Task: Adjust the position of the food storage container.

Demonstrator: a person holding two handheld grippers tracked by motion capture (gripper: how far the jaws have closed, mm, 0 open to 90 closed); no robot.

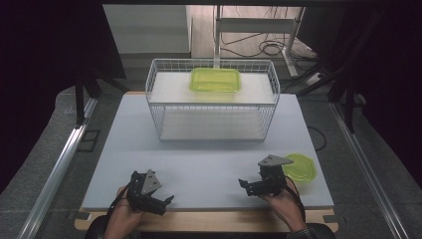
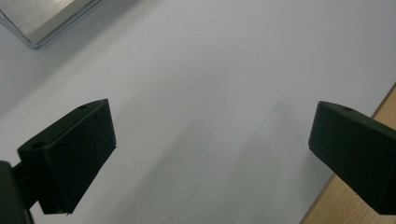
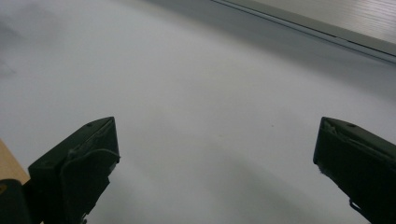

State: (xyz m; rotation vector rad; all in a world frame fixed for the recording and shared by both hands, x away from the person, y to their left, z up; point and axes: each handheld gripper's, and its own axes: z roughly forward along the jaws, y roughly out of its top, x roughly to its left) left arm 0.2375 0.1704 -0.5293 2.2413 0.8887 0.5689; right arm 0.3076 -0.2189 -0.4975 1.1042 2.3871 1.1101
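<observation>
Both idle, low over near edge of worktop (image 1: 209, 164). Left hand-held gripper (image 1: 160, 203) spread, empty; right hand-held gripper (image 1: 247, 187) likewise. Green lid (image 1: 300, 167) just beside right one, outboard. Green container (image 1: 215, 79) far off atop wire basket (image 1: 211, 107).

Hand-held gripper (image 2: 208, 154), jaws spread wide, above grey tabletop (image 2: 210, 70).

Green tub (image 1: 215, 79) sits in wire basket (image 1: 158, 102); green lid (image 1: 300, 168) lies flat, apart

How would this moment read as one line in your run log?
left gripper: open, empty | right gripper: open, empty | tub: on basket | lid: table, right
</observation>
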